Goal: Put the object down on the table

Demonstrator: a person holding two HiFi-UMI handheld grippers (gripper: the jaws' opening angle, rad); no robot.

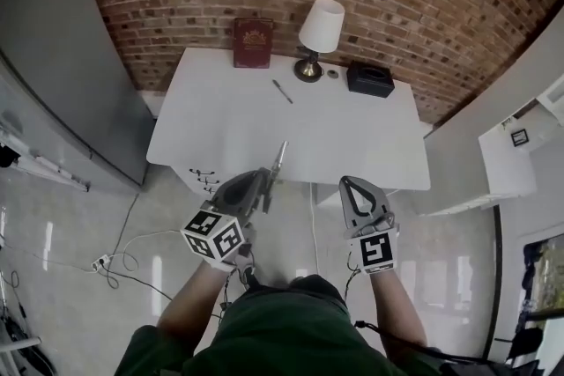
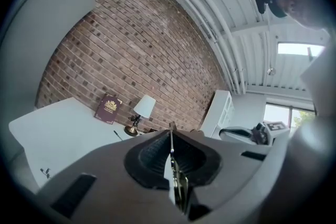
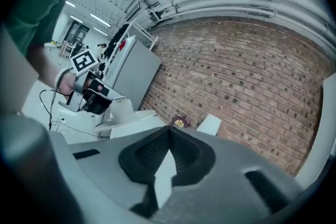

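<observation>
Tbl [image 1: 238,128], 1 lamp [image 1: 319,35], 1 book [image 1: 253,42], 1 tool [image 1: 278,158]

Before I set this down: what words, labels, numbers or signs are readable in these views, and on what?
No text is legible in any view.
Red book: gold crest, any lettering too small to read.
Black box: no readable label.
Left tool's cube, right tool's cube: black-and-white square patterns, no words.
Small black marks on the table near edge: too small to read.
</observation>
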